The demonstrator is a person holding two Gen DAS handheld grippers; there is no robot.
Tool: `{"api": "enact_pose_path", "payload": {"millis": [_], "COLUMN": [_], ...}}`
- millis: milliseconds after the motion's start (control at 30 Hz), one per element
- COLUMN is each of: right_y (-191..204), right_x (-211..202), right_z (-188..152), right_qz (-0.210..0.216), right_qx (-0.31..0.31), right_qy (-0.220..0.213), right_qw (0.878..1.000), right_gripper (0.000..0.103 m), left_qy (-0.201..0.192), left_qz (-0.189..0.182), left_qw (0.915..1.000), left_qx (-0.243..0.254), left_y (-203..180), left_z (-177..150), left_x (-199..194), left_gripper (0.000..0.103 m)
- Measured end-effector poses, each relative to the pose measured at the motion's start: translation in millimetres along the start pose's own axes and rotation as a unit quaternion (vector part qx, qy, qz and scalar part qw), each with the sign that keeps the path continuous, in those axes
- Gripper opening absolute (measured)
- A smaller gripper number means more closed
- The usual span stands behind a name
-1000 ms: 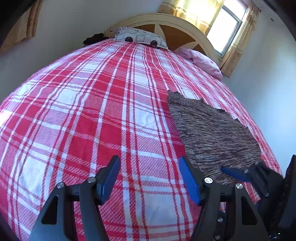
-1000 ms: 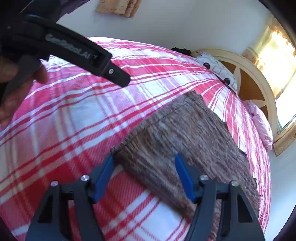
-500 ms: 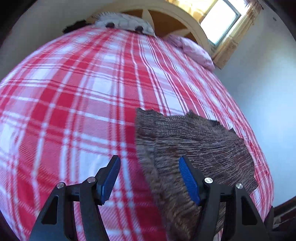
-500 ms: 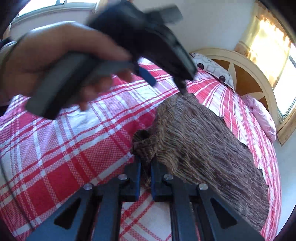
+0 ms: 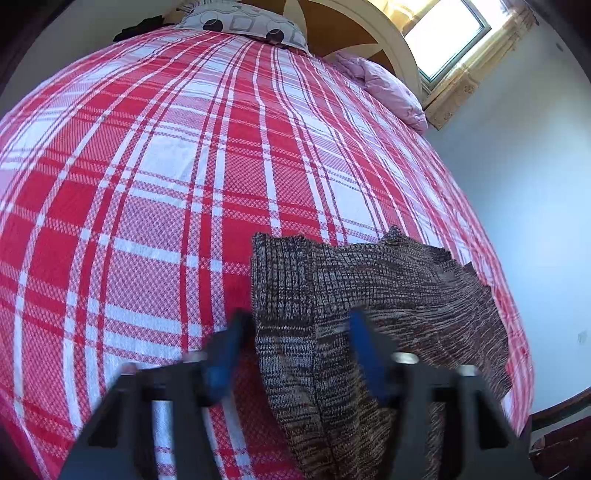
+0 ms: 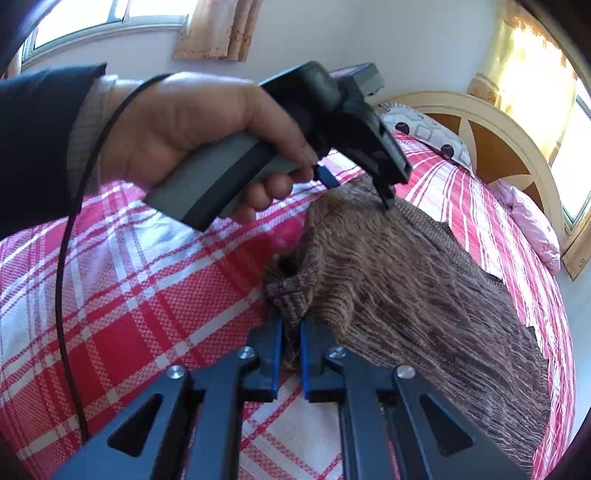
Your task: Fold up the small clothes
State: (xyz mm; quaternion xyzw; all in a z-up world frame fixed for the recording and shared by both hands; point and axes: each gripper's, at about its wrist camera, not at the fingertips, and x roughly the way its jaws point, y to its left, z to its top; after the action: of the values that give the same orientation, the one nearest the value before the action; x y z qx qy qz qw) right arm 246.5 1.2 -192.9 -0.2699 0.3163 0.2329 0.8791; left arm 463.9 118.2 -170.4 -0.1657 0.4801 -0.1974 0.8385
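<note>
1. Brown knit garment (image 6: 406, 280) lies at frame right on the plaid bed (image 6: 110, 314).
2. Right gripper (image 6: 291, 343) is clamped on its near corner.
3. Left gripper (image 5: 295, 343) has just been closing, its jaws astride the hem without pinching it.
4. Grasping step; next, likely lift both corners together.

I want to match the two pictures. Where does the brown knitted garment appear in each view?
Left wrist view: the brown knitted garment fills the lower right, its near edge between the fingers of the left gripper.
Right wrist view: it runs from the centre to the lower right, a corner pinched in the right gripper.
Shared landmark: the spotted pillow at the headboard.
</note>
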Motion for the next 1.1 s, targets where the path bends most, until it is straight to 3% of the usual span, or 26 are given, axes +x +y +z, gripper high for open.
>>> {"api": "enact_pose_path", "payload": {"millis": [133,300,400,500,567,600,633,933,1100], "right_y": [0.7,-2.4,-3.2,-4.0,-4.4,-4.2,-3.9,-19.6,-57.0], "right_x": [1.0,4.1,6.4,7.1,8.9,9.0,8.6,-11.9,-36.3], "right_z": [-0.7,-0.7,-0.7,-1.0,-0.8,-0.8,-1.0,0.2,-0.9], "right_qz": [0.001,0.000,-0.002,-0.003,-0.003,-0.003,-0.003,0.011,0.022], "right_qx": [0.001,0.002,0.002,0.002,0.001,0.000,0.000,0.030,0.084], "right_qy": [0.002,0.004,0.006,0.007,0.008,0.008,0.008,-0.016,-0.038], "right_qw": [1.000,1.000,1.000,1.000,1.000,1.000,1.000,0.999,0.995], "right_gripper": [0.010,0.010,0.010,0.010,0.010,0.010,0.010,0.009,0.009], "left_qy": [-0.002,-0.014,-0.015,-0.016,-0.019,-0.021,-0.019,-0.045,-0.056], "left_qz": [-0.009,0.006,0.015,0.001,0.005,0.008,-0.002,-0.048,-0.073], "left_qw": [1.0000,0.9996,0.9996,0.9999,0.9996,0.9993,0.9993,0.9978,0.9953], "left_qx": [-0.004,0.022,0.020,0.003,0.021,0.030,0.033,-0.010,-0.029], "left_y": [-1.1,-7.6,-6.5,-5.5,-9.4,-11.0,-10.4,-11.5,-33.6], "left_z": [0.3,-2.9,-3.2,-1.7,-3.2,-4.1,-4.8,3.4,17.2], "left_x": [-0.3,-1.0,2.8,4.3,4.3,4.0,3.6,-17.6,-26.5], "left_gripper": [0.013,0.013,0.031,0.038,0.038,0.022,0.014,0.012,0.012]}}
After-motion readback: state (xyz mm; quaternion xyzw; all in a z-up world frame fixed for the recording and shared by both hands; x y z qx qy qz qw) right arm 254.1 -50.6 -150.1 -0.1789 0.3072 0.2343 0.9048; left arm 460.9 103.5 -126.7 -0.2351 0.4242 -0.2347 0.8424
